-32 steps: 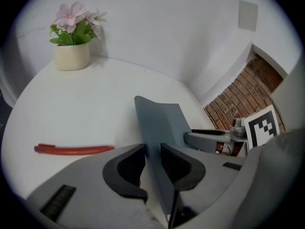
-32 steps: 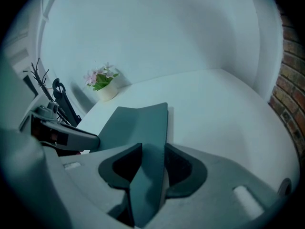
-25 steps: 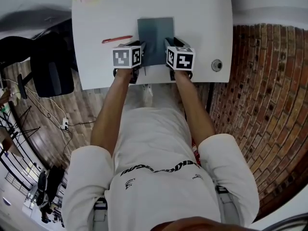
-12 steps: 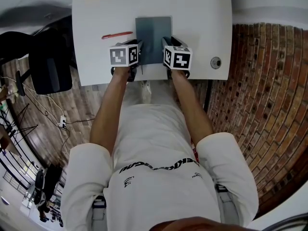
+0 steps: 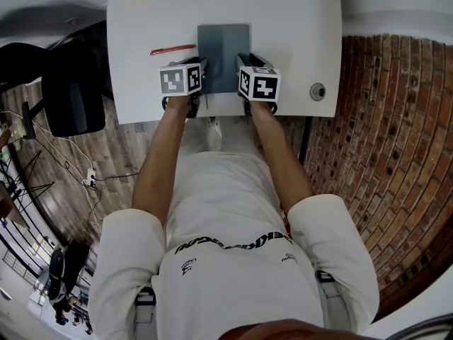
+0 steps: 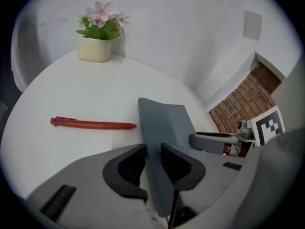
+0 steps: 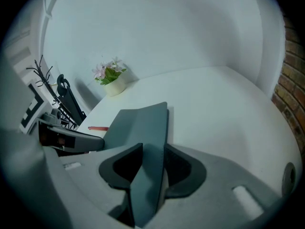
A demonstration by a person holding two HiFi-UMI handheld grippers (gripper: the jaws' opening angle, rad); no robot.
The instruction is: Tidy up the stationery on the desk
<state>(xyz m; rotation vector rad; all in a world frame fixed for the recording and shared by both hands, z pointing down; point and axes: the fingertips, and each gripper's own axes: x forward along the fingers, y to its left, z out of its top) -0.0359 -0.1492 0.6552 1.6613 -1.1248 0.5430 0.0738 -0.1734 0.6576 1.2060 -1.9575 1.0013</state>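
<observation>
**Notebook barely shifted, pinched at both near corners**

Hardly anything has moved in the last second. The grey notebook and both tools sit much as before, with the notebook perhaps a shade closer to the red pen.

The notebook lies just right of the pen on the white table, its long side running away from the person. The left hand-held gripper is clamped on the near corner closest to the pen. The right hand-held gripper is clamped on the near corner farthest from it. Each has the cover edge filling the gap between its pads.

Gripping both corners likely keeps the floppy cover level and stops it swinging, so it can be slid or lifted squarely. The near edge looks raised, and whether the far edge rests on the table cannot be told.

The pen is untouched, with its tip pointing at the notebook. It probably comes next once the notebook is parked. A potted flower stands well beyond the pen at the far corner, clear of the work.
</observation>
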